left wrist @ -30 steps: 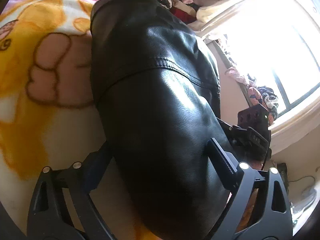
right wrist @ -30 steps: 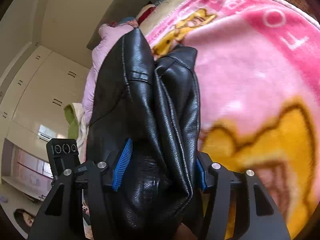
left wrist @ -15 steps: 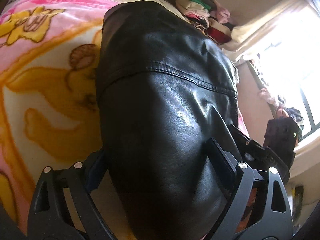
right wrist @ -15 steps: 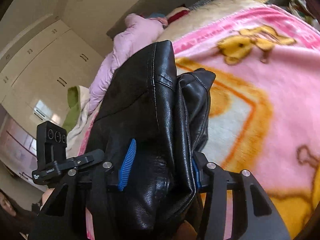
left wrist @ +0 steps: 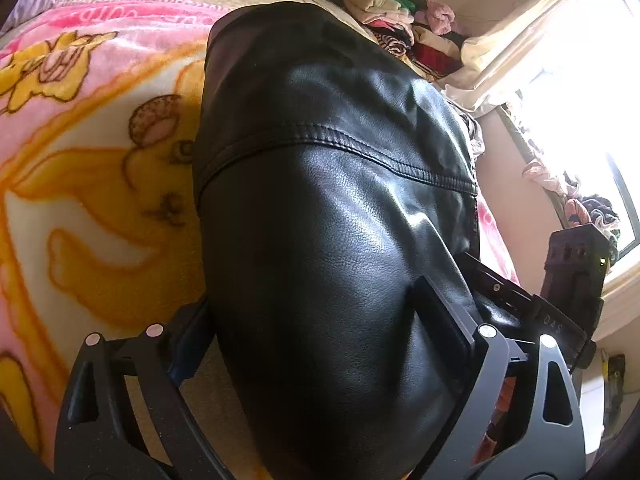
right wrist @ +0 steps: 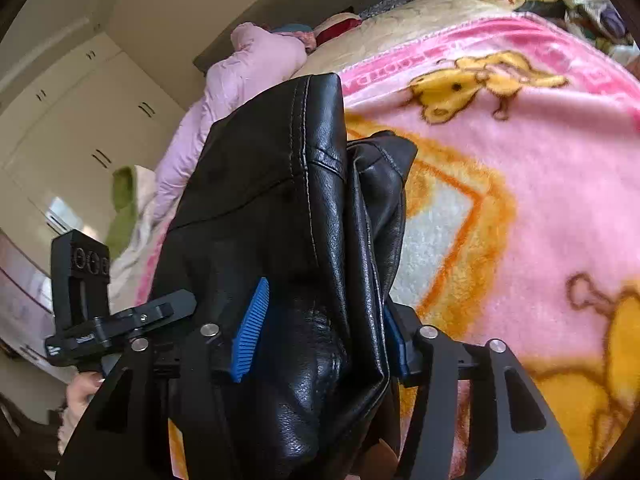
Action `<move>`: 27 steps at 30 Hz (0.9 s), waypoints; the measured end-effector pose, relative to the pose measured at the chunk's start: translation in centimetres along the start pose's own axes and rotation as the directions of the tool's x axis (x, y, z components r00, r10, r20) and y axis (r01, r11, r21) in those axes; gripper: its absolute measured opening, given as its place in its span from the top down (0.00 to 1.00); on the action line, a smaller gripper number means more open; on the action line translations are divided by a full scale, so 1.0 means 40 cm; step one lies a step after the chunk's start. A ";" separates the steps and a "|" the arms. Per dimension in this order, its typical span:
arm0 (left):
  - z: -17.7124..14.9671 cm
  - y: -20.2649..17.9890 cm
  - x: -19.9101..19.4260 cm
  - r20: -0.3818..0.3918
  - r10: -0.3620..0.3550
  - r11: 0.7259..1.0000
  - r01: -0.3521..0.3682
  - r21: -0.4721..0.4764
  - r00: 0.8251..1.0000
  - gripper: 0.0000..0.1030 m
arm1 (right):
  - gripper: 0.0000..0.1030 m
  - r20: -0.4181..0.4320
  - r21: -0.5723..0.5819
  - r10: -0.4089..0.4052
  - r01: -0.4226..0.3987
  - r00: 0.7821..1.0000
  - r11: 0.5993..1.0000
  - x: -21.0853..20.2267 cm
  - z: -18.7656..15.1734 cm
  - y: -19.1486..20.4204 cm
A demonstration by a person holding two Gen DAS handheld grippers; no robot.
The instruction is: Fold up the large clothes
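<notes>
Pink and yellow cartoon fleece covers the bed under me: the blanket (left wrist: pixel 92 184) fills the left half of my left wrist view, and a pile of folded clothes (left wrist: pixel 400 28) is stacked at the upper right beside the bright window (left wrist: pixel 580 92). Centre frame there, the black leather jacket (left wrist: pixel 340 220) bulges huge and glossy, a stitched seam running across it. My left hand-held gripper (left wrist: pixel 316 336) has its fingers spread wide on either side of that thick fold, pressing into the leather, clamped on it. At the right edge I can see the other tool's black body (left wrist: pixel 572 280).

Over to the right wrist view: cream wardrobe doors (right wrist: pixel 80 120) at the left, a pale pink quilt (right wrist: pixel 248 76) bunched at the top centre. My right hand-held gripper (right wrist: pixel 320 344) squeezes a bunched edge of the jacket (right wrist: pixel 280 200) between its blue pads (right wrist: pixel 250 336). Right of that, the blanket (right wrist: pixel 540 200) spreads to the frame's edge.
</notes>
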State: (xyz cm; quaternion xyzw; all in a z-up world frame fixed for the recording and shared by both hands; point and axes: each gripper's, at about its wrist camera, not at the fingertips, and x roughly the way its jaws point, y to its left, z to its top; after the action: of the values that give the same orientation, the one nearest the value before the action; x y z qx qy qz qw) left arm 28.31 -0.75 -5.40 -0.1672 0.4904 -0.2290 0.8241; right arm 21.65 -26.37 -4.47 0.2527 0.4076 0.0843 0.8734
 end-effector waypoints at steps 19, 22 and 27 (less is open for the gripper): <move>-0.014 -0.003 0.000 0.020 0.049 0.999 -0.049 0.024 0.999 0.14 | 0.30 -0.068 -0.029 -0.171 0.169 0.983 0.985 0.132 0.236 0.024; -0.012 -0.005 0.002 0.021 0.069 0.997 -0.070 0.035 0.997 0.14 | 0.89 0.022 -0.063 -0.087 0.089 0.996 0.994 0.095 0.228 0.056; -0.007 -0.012 -0.001 0.037 0.044 0.999 -0.045 0.031 0.998 0.09 | 0.90 0.152 -0.178 -0.096 0.123 0.984 0.976 0.028 0.231 0.111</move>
State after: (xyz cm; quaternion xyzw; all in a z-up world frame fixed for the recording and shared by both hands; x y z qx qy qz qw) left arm 27.94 -1.14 -5.24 -0.1475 0.4751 -0.2154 0.8403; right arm 29.59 -25.62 2.04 0.1523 0.3478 0.0553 0.9235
